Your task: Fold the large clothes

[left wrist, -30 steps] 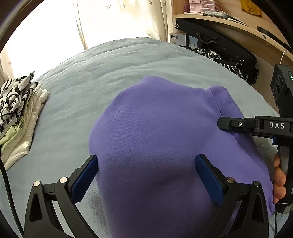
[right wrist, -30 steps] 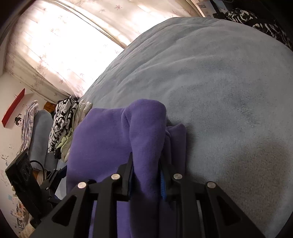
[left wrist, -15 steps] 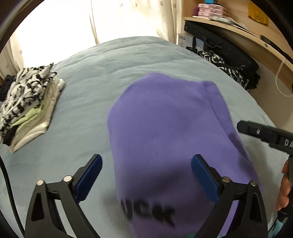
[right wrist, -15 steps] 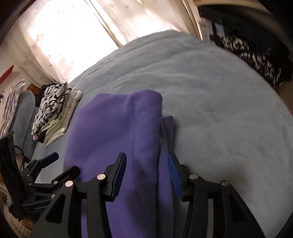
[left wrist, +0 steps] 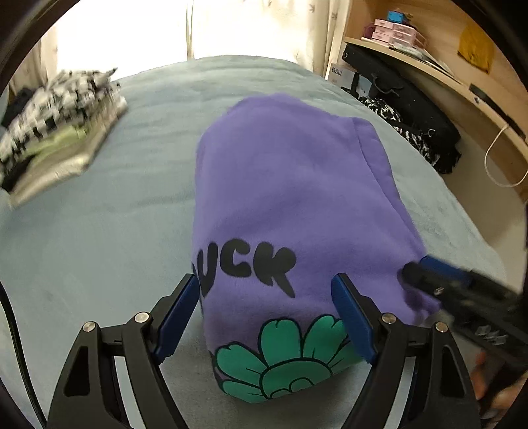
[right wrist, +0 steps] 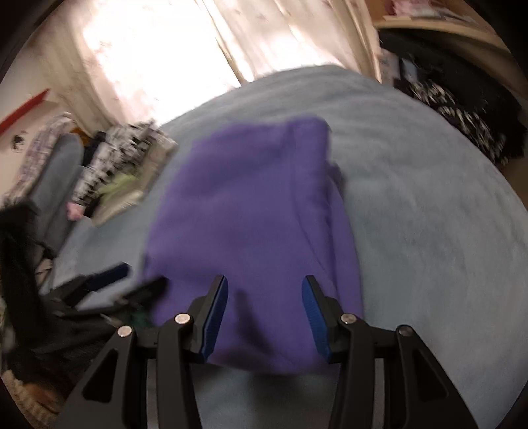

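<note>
The bed (left wrist: 99, 231) fills nearly everything I see, covered in a pale grey-blue fleece, with bright curtains (right wrist: 171, 59) behind its far edge. Along the right side of the room runs a wooden shelf (left wrist: 429, 62) carrying pink boxes (left wrist: 392, 31), and under it lies a long black bag (left wrist: 406, 99) on top of black-and-white cloth. Across the bed, at its left edge, sits a pile of folded clothes (left wrist: 56, 138), patterned black and white on top, pale green and cream beneath; it is blurred. The purple sweatshirt (left wrist: 290, 198) lies folded in the middle of the bed, well apart from that pile, its near end showing black letters and a green flower print. My left claw (left wrist: 267, 316) hangs over that near end with its blue pads standing off the cloth on either side; its jaws have just been narrowing, yet they grip nothing. My right claw (right wrist: 264, 310) sits over the sweatshirt's right part, jaws apart and also lately narrowing a little, with purple cloth seen between the pads but not pinched. From my left camera, the right claw's finger shows blurred at the sweatshirt's right edge.
</note>
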The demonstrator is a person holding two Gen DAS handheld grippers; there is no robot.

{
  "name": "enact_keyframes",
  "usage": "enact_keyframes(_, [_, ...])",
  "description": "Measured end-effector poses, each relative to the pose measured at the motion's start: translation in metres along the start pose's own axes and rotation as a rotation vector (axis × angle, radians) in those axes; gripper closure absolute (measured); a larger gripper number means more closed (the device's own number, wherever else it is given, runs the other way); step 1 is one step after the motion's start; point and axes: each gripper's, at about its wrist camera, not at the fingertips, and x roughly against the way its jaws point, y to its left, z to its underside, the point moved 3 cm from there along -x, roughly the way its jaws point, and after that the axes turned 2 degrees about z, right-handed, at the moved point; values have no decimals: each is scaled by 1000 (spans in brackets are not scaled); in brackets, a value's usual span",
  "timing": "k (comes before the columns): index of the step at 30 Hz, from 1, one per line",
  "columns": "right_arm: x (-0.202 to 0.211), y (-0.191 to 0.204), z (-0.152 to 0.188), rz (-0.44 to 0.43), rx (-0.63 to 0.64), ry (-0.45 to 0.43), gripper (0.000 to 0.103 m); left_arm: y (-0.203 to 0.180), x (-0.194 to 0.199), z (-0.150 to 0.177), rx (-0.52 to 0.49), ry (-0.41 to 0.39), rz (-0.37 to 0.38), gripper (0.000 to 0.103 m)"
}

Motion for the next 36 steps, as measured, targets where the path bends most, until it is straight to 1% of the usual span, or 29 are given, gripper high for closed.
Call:
enact_keyframes(2, [-8, -9, 9, 43, -2, 7, 67, 6, -7, 2, 18, 17, 33, 21])
enact_keyframes(4, [-10, -15, 15, 59, -1, -10, 67, 6, -9, 6, 7, 8, 30, 20])
enact_keyframes(7, [-9, -20, 20, 48, -28, -33, 67, 7, -10, 8, -9, -4, 24, 19])
enact_keyframes(10, [-9, -22, 23, 46, -47, -41, 67, 10, -14, 7, 14, 11, 33, 14])
enact_keyframes(14, [-11, -20, 26, 50, -61, -57, 65, 16, -16, 8, 41, 19, 54, 13])
enact_keyframes(17, [-12, -19, 29, 62, -50, -84, 65, 15, -15, 9, 29, 4, 44, 12])
enact_keyframes(21, [-12, -17, 32, 70, -41, -105, 65, 11, -12, 11, 27, -23, 5, 7])
enact_keyframes(25, [-11, -20, 32, 57, -57, -108, 65, 15, -10, 14, 73, -21, 14, 6])
enact_keyframes(29, [-11, -16, 31, 75, -50, -102, 64, 18, -6, 15, 99, -13, 19, 6])
enact_keyframes(31, [-10, -11, 31, 82, -41, -95, 61, 17, -1, 16, 88, -24, 4, 6])
enact_keyframes(33, [-6, -6, 31, 75, -39, -80, 51, 16, 5, 17, 75, -36, -9, 6])
enact_keyframes(36, [4, 2, 34, 60, -43, -70, 44, 13, 16, 19, 60, -44, -7, 6])
